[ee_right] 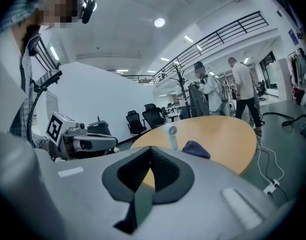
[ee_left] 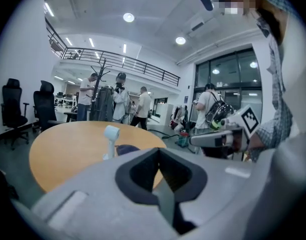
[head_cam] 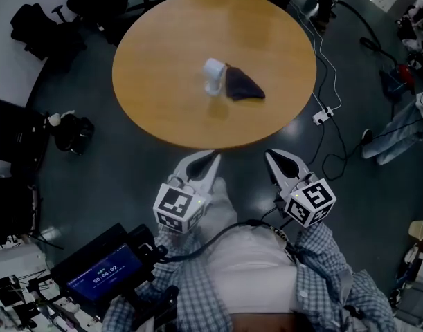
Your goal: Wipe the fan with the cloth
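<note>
A small white hand-held fan (head_cam: pixel 213 76) stands upright near the middle of the round wooden table (head_cam: pixel 156 81). A dark cloth (head_cam: pixel 242 86) lies bunched right beside it, on its right in the head view. The fan (ee_left: pixel 110 140) and cloth (ee_left: pixel 126 149) also show in the left gripper view, and the fan (ee_right: pixel 172 135) and cloth (ee_right: pixel 196 149) in the right gripper view. My left gripper (head_cam: pixel 214 159) and right gripper (head_cam: pixel 271 157) are both shut and empty, side by side just short of the table's near edge.
Black office chairs (head_cam: pixel 41 30) and bags (head_cam: pixel 73 133) stand on the floor left of the table. White cables and a power strip (head_cam: pixel 322 115) lie on the floor to its right. Several people stand beyond the table (ee_left: pixel 135 106). A device with a lit screen (head_cam: pixel 104 272) hangs by my waist.
</note>
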`<state>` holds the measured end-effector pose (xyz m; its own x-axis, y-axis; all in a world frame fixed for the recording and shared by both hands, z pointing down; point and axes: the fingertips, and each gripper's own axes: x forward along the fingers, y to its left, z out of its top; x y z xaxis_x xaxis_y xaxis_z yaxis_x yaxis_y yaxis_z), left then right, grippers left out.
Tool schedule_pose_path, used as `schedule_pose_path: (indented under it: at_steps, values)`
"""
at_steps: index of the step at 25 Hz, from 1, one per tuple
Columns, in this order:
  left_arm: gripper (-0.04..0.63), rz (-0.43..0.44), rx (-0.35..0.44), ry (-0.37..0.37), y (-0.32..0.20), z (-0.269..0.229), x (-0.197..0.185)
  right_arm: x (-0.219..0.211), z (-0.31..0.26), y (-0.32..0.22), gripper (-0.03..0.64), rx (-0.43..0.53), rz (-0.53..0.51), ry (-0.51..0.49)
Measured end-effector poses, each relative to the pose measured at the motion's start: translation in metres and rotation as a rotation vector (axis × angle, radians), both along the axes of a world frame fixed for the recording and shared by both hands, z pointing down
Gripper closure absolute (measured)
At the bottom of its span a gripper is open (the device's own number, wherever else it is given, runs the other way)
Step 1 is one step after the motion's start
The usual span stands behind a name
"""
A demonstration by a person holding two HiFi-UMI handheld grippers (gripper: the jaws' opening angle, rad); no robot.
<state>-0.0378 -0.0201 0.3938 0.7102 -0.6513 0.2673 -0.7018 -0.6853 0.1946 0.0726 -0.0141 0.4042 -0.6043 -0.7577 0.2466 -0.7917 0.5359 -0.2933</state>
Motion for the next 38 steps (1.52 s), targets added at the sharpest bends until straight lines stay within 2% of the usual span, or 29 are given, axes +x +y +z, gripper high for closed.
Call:
schedule_pose_path:
  at_steps: [4,9,12,20,28,32,36,38]
  values:
    - [0.597,0.013,0.023,0.001,-0.037,0.008,-0.010,-0.012,0.002,-0.036,0.614,-0.023,0.000,0.023]
    - [0.597,-0.025,0.008,-0.017,-0.083,0.028,-0.028,-0.023,0.009,-0.064,0.614,-0.067,0.008,0.054]
    - [0.545,-0.064,0.030,-0.058,-0.111,0.055,-0.035,-0.024,0.023,-0.075,0.614,-0.104,0.002,0.061]
    - [0.411,-0.138,0.045,-0.157,-0.187,0.112,-0.023,-0.027,0.048,-0.108,0.614,-0.178,-0.048,0.049]
    - [0.396,-0.159,-0.010,-0.226,-0.236,0.161,-0.010,-0.012,0.071,-0.121,0.614,-0.244,-0.032,0.067]
    - [0.397,-0.173,-0.011,-0.214,-0.251,0.162,0.003,0.000,0.079,-0.126,0.614,-0.257,-0.031,0.079]
    - [0.450,-0.198,-0.021,-0.173,-0.259,0.158,0.008,0.006,0.084,-0.130,0.614,-0.260,-0.050,0.098]
    - [0.447,-0.182,-0.027,-0.164,-0.261,0.158,0.009,0.008,0.090,-0.137,0.614,-0.266,-0.038,0.099]
